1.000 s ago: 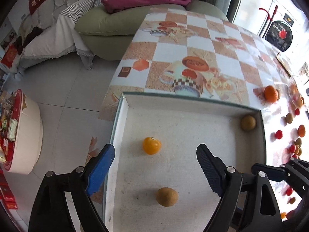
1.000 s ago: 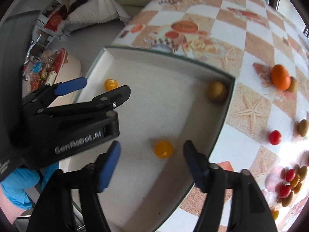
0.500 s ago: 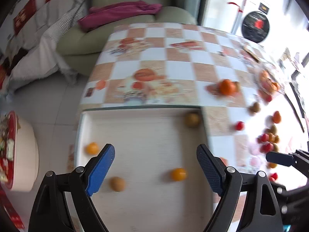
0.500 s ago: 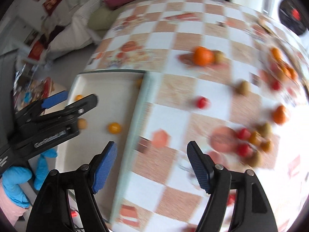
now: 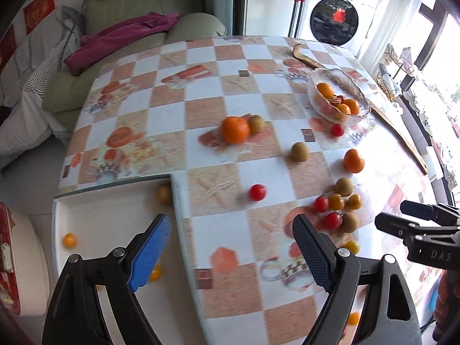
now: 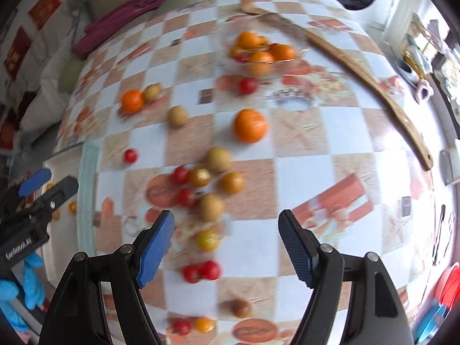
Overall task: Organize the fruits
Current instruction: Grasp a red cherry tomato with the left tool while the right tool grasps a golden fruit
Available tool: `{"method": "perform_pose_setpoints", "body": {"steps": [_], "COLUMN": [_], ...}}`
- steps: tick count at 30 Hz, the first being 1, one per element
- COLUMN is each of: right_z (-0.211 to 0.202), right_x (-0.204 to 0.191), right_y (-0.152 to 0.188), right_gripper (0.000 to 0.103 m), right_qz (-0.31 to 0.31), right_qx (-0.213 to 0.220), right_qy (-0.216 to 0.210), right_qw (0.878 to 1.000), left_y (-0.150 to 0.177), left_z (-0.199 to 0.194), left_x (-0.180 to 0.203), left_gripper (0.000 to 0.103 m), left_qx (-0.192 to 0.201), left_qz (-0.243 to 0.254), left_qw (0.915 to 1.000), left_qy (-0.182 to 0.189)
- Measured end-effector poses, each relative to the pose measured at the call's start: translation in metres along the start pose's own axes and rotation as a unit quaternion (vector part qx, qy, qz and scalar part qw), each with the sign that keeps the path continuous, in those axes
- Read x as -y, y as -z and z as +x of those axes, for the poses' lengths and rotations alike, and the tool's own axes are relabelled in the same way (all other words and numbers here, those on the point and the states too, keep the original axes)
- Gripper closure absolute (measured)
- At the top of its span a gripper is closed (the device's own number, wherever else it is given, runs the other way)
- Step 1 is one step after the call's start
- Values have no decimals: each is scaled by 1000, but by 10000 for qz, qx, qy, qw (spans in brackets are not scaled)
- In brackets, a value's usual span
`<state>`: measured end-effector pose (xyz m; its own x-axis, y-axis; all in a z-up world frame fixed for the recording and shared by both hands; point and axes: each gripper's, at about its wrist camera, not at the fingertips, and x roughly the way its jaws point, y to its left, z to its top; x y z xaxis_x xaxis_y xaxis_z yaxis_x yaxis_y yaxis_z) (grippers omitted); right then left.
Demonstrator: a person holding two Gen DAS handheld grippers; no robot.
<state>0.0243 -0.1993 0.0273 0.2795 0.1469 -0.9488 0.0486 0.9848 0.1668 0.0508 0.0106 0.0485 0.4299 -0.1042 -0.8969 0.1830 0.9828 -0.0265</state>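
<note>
Above the table (image 6: 330, 132), yellow tomato (image 6: 207, 240) between open right gripper (image 6: 225, 240) jaws

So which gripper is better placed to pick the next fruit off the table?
Probably the right gripper: open and empty, over the cluster of small fruits. The left gripper, also open, straddles the tray's edge.

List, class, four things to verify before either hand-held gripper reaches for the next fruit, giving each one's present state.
1. Left hand-held gripper empty, jaws apart: ok.
2. Right hand-held gripper empty, jaws apart: ok.
3. Loose fruit remains on the checked tablecloth, such as the small red tomato: ok.
4. Shallow white tray has bare floor for more fruit: ok.
5. Right wrist view sharp enough for aiming: not ok, blurred.
</note>
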Motion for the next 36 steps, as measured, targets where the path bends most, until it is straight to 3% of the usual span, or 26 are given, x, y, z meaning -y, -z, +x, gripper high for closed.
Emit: {"method": "perform_pose_setpoints", "body": {"steps": [9, 13, 23, 29, 33, 36], "right_z": [18, 33, 56, 62, 63, 63], "right_x": [26, 29, 14, 6, -4, -6], "right_y": [-18, -18, -21, -25, -23, -23], "right_gripper": [25, 48, 56, 70, 78, 80], "right_qz": [145, -103, -670, -775, -989, -984], "right_qx": [34, -83, -211, -222, -213, -203], "right_qy": [7, 20, -451, -529, -408, -365], "right_qw": [9999, 9999, 9965, 9953, 9940, 9943], "left_y": [-6, -7, -15, -17, -16, -15], "left_z": [39, 58, 87, 96, 96, 93], "left_x": [20, 22, 26, 27, 28, 31], "left_gripper": [16, 16, 16, 16, 25, 40], "left_qx": [-324, -403, -498, -589, -562, -520], "left_qz": [-13, -24, -37, -98, -127, -93], "left_qw": [9993, 9987, 9982, 9978, 9981, 9985], "left_qy": [-194, -302, -339, -302, -219, -156]}}
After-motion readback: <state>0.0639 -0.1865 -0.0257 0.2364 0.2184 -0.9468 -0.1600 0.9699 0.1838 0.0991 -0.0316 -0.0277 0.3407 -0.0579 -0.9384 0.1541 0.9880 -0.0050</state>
